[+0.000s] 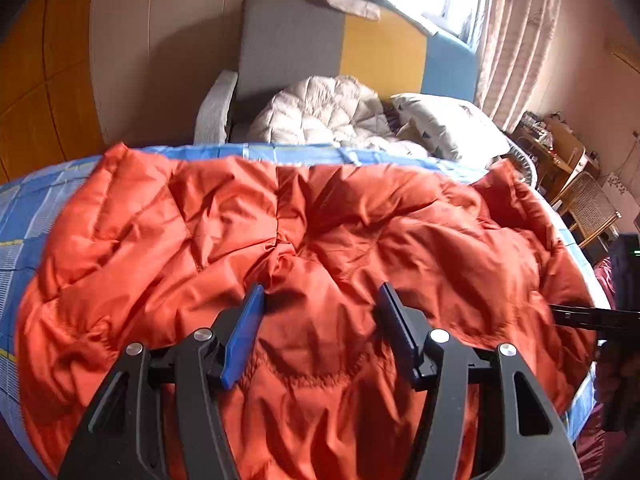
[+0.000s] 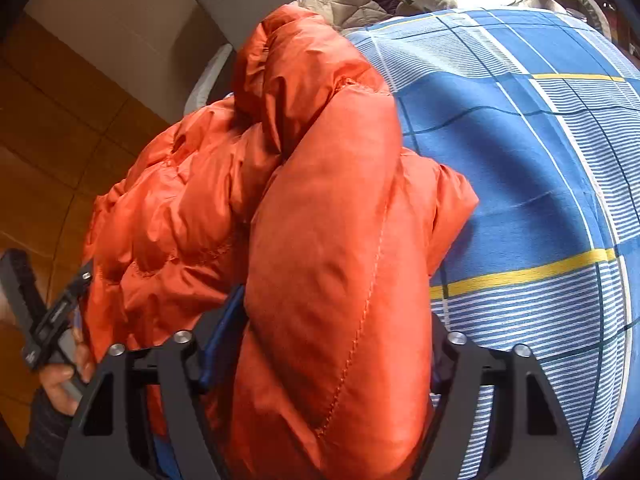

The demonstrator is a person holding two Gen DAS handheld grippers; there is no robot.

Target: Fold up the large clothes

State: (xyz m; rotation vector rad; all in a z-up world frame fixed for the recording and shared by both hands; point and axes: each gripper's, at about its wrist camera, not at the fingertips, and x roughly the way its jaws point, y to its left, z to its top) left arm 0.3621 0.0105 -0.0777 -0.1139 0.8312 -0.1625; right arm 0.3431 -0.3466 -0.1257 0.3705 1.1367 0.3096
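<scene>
A large orange quilted down jacket point(image 1: 280, 240) lies spread across a bed with a blue checked sheet point(image 1: 36, 208). My left gripper point(image 1: 322, 300) hovers just above its near part, jaws wide apart, nothing between them. In the right wrist view a thick fold of the jacket point(image 2: 332, 260) fills the gap between my right gripper's fingers point(image 2: 338, 320); the blue finger pads point(image 2: 224, 332) are pushed wide by it, and it is lifted above the sheet point(image 2: 520, 160). The right finger is mostly hidden by fabric.
A white quilted coat point(image 1: 320, 112) and a pillow point(image 1: 444, 124) lie at the bed's head against a grey, yellow and blue headboard point(image 1: 340, 48). A wicker chair point(image 1: 588, 200) and cluttered desk stand at right. The left hand tool point(image 2: 44, 320) shows at the left edge.
</scene>
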